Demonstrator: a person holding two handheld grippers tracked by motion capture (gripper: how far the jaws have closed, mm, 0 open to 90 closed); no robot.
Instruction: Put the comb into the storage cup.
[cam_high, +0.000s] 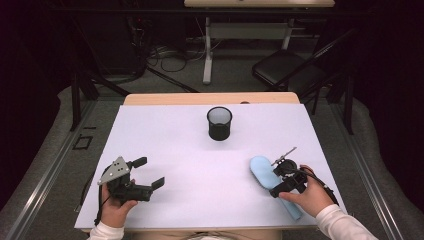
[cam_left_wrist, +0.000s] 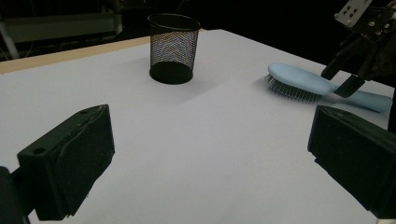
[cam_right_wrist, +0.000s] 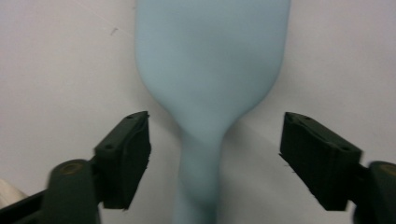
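From high above the near edge we look forward and down on the whole tabletop (cam_high: 165, 145), with the mesh cup (cam_high: 219, 123) near its far middle as our landmark. Riding low on the left claw (cam_high: 150, 172), we face level across the surface toward the mesh cup (cam_left_wrist: 173, 48), well off; right of the cup lies the blue hairbrush (cam_left_wrist: 303, 83) with the right claw (cam_left_wrist: 345, 77) over it. Riding on the right claw (cam_right_wrist: 215, 158), we look straight down, very near, at the hairbrush (cam_right_wrist: 210, 70) neck. All three views share that brush (cam_high: 267, 175), which sits near-right of the cup.

Pale blue hairbrush (cam_high: 265, 172), black mesh cup (cam_high: 219, 123)
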